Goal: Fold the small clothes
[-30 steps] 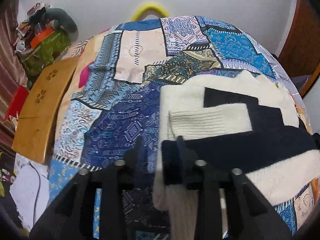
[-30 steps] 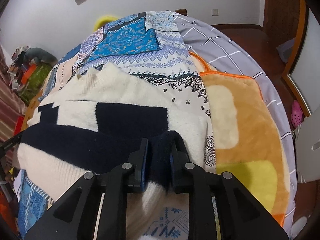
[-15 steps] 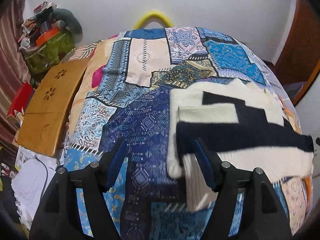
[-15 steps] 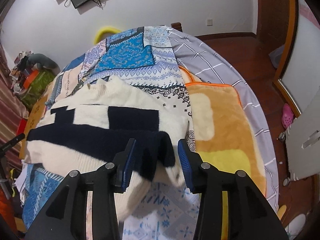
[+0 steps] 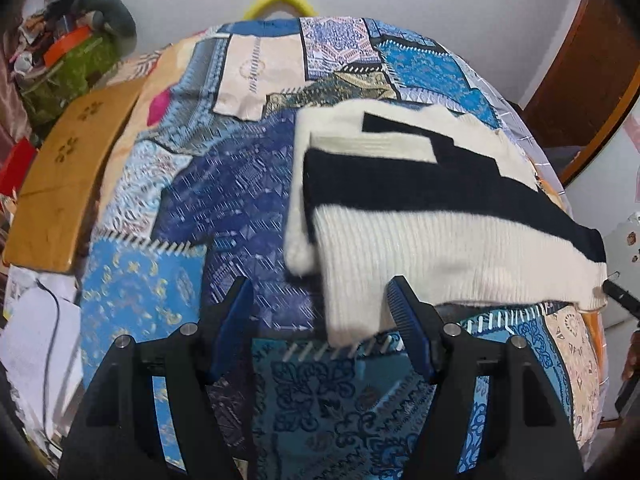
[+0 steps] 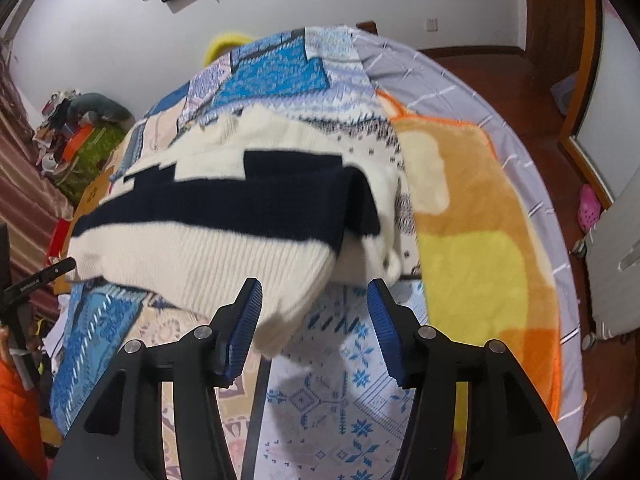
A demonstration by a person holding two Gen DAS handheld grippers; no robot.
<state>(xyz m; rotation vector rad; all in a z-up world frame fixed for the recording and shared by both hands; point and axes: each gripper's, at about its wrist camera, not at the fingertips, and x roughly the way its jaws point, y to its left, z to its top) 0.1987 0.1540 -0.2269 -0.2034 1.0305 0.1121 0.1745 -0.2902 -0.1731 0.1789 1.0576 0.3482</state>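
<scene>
A cream and navy knit sweater (image 5: 420, 248) lies folded across the patchwork bedspread (image 5: 240, 200). My left gripper (image 5: 320, 300) is open just short of its near left corner. The cream hem corner reaches into the gap close to the right pad, and neither pad presses on it. In the right wrist view the same sweater (image 6: 200, 248) has its near right corner drooping between the jaws of my right gripper (image 6: 315, 296). Those jaws are opening, and the pads stand clear of the knit.
A wooden board (image 5: 68, 176) leans off the bed's left side, with a clutter pile (image 5: 68, 40) behind it. An orange and yellow fleece blanket (image 6: 472, 240) covers the bed's right part. Wooden floor, a pink shoe (image 6: 588, 208) and a white door (image 6: 624, 260) lie further right.
Both grippers have let go of the sweater's folded edge, opened and drawn back toward the near side of the bed. The sweater has settled flat with the navy band on top.
</scene>
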